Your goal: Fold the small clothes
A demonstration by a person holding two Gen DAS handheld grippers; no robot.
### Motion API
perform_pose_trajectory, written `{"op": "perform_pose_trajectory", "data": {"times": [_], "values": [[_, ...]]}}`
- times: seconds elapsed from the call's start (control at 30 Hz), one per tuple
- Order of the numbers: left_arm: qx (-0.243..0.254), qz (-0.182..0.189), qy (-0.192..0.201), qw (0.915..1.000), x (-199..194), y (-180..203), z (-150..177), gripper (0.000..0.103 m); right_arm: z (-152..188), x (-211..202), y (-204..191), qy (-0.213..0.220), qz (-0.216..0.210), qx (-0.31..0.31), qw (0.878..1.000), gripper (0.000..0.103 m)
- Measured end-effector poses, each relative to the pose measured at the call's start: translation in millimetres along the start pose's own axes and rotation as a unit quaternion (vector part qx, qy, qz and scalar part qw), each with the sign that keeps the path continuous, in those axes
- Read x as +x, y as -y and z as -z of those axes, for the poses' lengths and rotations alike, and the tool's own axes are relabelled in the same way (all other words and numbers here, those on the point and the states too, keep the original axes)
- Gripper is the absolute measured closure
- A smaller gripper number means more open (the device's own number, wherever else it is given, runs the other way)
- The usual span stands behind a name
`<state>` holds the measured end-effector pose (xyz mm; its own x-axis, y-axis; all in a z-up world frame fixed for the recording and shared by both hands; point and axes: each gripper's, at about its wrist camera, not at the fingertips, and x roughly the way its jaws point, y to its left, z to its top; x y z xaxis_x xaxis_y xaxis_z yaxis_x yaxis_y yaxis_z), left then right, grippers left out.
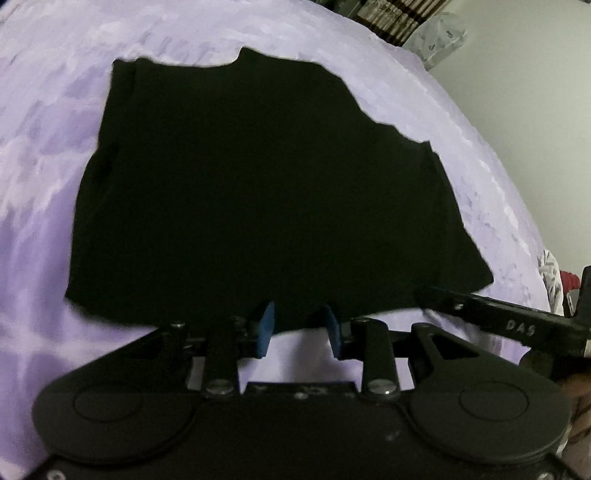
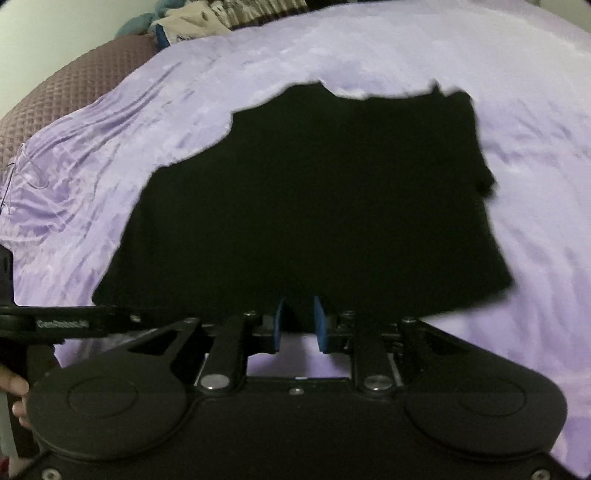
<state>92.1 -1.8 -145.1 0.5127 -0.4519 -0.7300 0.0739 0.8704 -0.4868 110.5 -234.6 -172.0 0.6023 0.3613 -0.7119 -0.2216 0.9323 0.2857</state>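
A small black garment lies spread flat on a lilac bedsheet; it also fills the middle of the right wrist view. My left gripper is open, its blue pads at the garment's near hem with a gap between them. My right gripper is open too, its blue pads at the near hem further along. The fabric is too dark to show folds or seams. Part of the other gripper shows at the right edge of the left wrist view.
The sheet covers a bed. A maroon quilted cover and a heap of clothes lie at the far left. A white wall and a shelf of items stand beyond the bed.
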Motion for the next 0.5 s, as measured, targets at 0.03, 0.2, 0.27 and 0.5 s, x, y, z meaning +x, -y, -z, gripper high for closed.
{"op": "perform_pose_trajectory", "data": {"times": [0.03,0.2,0.27,0.5], "values": [[0.001,0.000,0.000,1.0000,1.3,-1.3,2.5,0.072,5.4,-2.1,4.8,-0.004,-0.005,0.006,1.000,0.094],[-0.013,0.012,-0.005,0.9998,-8.6,7.2,-16.1,0.074,8.2,-15.0,10.6,-0.012,-0.018,0.026,0.999,0.093],[-0.001,0.021,0.027,0.9994,-24.3,11.8,-28.7,0.068,-0.3,-28.5,10.8,0.015,-0.023,0.033,0.999,0.092],[-0.025,-0.043,0.077,0.9958,-23.1,-14.5,-61.5,0.063,-23.7,-35.0,30.0,0.073,0.039,0.037,0.996,0.088]]}}
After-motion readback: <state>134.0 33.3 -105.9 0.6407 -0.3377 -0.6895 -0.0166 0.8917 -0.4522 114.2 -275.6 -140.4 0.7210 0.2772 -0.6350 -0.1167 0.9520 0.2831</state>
